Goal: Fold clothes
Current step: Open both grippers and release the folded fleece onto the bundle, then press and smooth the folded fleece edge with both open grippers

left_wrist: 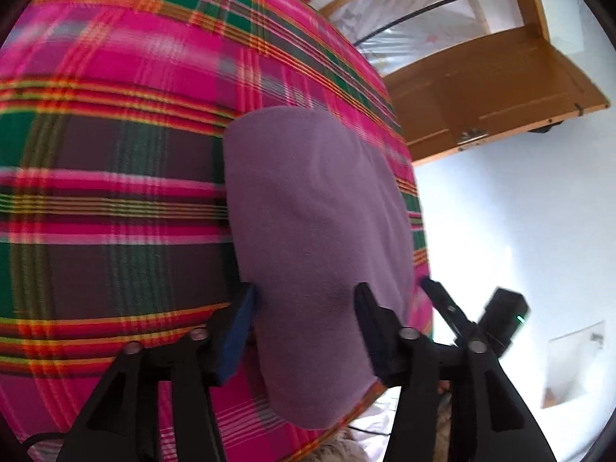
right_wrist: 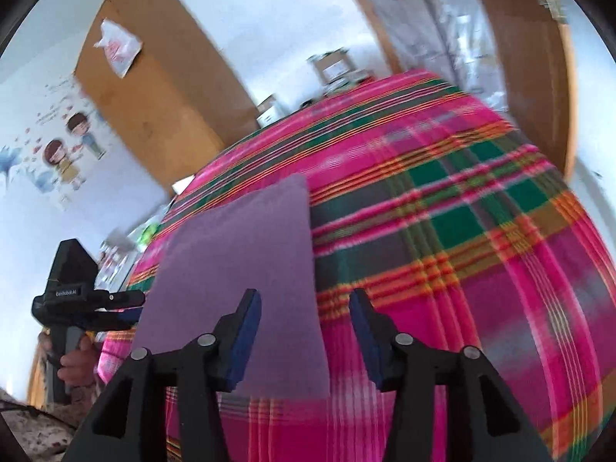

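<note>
- On the plaid bed cover (left_wrist: 115, 192), the folded purple cloth (left_wrist: 315, 254) lies flat near its edge.
- My left claw (left_wrist: 304, 312) hovers spread over the cloth.
- My right claw (right_wrist: 306, 319) is spread too, straddling its edge.

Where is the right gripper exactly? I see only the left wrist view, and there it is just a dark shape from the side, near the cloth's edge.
Observer: The right wrist view shows the right gripper with its jaws open and nothing held.
Operator: Is the cloth under it?
Observer: Partly. The right edge of the cloth runs between the jaws, so one finger is over the cloth and the other over the blanket.
Operator: Is that edge tidy?
Observer: Yes, it looks straight there and ends in a sharp far corner.
</note>
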`<state>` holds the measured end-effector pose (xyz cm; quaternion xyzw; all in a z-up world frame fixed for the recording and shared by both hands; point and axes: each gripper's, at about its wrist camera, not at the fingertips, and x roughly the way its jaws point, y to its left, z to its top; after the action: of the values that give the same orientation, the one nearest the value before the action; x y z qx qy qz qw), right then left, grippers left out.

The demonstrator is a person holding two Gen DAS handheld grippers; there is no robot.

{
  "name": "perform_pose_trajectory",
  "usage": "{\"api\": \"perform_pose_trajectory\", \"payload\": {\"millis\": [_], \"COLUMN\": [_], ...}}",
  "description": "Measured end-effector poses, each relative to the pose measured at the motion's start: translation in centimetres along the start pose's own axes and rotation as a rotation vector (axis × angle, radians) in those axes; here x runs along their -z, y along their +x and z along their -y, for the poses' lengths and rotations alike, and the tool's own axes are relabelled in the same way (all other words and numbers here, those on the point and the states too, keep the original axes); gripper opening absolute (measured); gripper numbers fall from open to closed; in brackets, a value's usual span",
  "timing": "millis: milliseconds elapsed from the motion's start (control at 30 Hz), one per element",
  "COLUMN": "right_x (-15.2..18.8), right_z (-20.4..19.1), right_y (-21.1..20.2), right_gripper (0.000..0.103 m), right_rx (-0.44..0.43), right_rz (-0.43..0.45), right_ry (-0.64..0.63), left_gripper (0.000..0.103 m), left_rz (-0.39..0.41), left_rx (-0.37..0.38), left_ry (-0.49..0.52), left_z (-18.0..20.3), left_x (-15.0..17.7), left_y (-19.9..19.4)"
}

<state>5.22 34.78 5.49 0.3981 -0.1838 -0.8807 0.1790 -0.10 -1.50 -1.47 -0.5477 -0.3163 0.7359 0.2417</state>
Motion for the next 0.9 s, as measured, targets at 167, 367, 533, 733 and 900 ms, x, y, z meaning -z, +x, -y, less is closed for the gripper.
{"api": "perform_pose_trajectory", "payload": {"millis": [167,367,533,733,900], "right_x": [-2.3,-4.4,-5.5,-6.6,-7.2], "right_z": [1.0,2.3,2.9,3.0,2.5], "right_y": [3.9,7.0,8.4,9.7,11.7], "right_gripper": [0.056,0.059,0.060,0.061,0.061], "right_rx": [-0.080,-0.169,-0.238,-0.300,-0.395], "right_rz": [-0.147,-0.268,-0.313,-0.368,-0.421], "right_ry": [0.002,0.011,0.028,0.023,0.036], "left_gripper": [0.059,0.059,0.063,0.071,0.071], "left_rz": [-0.048,-0.117,-0.171,-0.216,-0.245], "left_rx": [0.031,0.110,0.142,0.196,0.226], "left_ry": [-0.011,-0.039,-0.057,-0.109,-0.129], "left_z": [-0.6,-1.7,-2.1,-2.8,-3.3], "left_x": [-0.8,-1.5,-2.1,-2.4,-2.4], "left_y": [0.7,1.8,2.4,2.8,2.6]}}
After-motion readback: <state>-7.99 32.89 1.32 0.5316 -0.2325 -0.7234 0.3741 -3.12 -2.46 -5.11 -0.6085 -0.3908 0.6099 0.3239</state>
